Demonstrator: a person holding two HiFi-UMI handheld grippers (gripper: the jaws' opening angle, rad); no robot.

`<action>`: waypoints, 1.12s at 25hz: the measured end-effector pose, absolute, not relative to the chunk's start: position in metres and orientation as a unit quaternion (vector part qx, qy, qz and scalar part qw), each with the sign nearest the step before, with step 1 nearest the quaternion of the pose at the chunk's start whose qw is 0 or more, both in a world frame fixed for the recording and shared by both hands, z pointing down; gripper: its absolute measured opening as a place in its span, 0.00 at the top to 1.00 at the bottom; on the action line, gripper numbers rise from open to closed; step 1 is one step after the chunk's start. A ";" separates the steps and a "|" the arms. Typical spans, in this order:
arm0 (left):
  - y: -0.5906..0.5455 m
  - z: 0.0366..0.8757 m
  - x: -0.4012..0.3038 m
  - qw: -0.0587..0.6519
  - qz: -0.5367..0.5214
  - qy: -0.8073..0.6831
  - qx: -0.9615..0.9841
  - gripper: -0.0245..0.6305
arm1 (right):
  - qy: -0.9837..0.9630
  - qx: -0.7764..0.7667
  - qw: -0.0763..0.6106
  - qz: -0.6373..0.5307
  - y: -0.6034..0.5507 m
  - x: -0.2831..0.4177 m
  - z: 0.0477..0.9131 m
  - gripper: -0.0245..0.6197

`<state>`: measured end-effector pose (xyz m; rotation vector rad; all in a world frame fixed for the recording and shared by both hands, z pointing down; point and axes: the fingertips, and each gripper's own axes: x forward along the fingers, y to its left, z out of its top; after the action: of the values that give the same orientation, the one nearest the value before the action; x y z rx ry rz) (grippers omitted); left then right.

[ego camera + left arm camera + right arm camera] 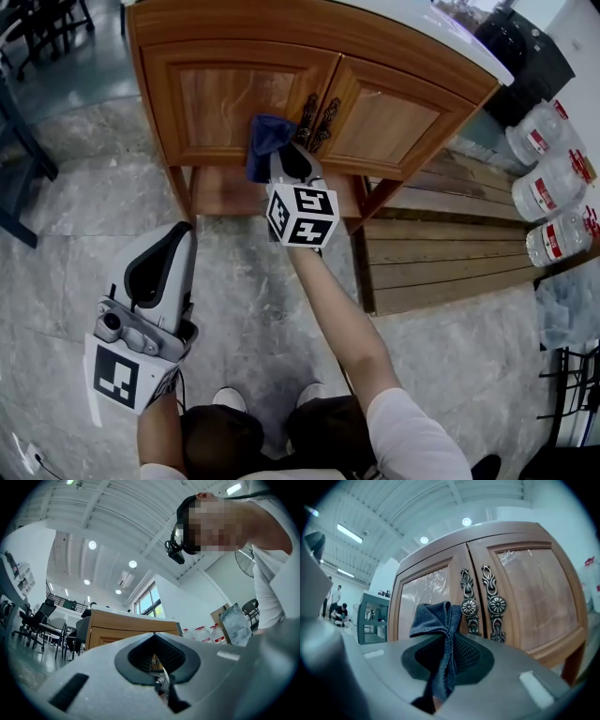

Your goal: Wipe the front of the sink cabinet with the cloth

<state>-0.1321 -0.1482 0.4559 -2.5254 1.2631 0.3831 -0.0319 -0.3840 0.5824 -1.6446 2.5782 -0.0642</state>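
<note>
Sink cabinet (234,103) front is showing reddish varnished wood, smooth, semi-gloss. Door handles (469,606) are reading as dark aged metal (embossed, dull sheen). Cloth (440,634) is looking like dark blue woven fabric, matt. Right gripper (443,667) shell is showing matt grey plastic. Floor (84,216) is looking like polished stone.

My right gripper (289,161) pinches the dark blue cloth (265,139), bunched just past its fingertips against the left door (225,103) of the sink cabinet (234,28), the ornate handles (317,120) just right of them. My left gripper (171,246) hangs over the stone floor (84,216), fingertips well apart from the cabinet
</note>
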 end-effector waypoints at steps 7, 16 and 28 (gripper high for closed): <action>-0.146 0.458 -0.127 0.145 0.128 0.429 -0.882 0.96 | 0.823 -0.567 0.022 0.002 -0.376 -0.001 0.593 0.87; -0.145 0.456 -0.128 0.148 0.128 0.432 -0.880 0.96 | 0.801 -0.598 0.003 0.021 -0.378 0.051 0.601 0.87; -0.146 0.460 -0.118 0.149 0.114 0.426 -0.885 0.96 | 0.765 -0.644 -0.014 0.031 -0.393 0.137 0.602 0.87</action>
<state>-0.1184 -0.1463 0.4597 -2.5442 1.2258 0.3284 0.1366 -0.3929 0.6019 -2.0410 2.4241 0.0971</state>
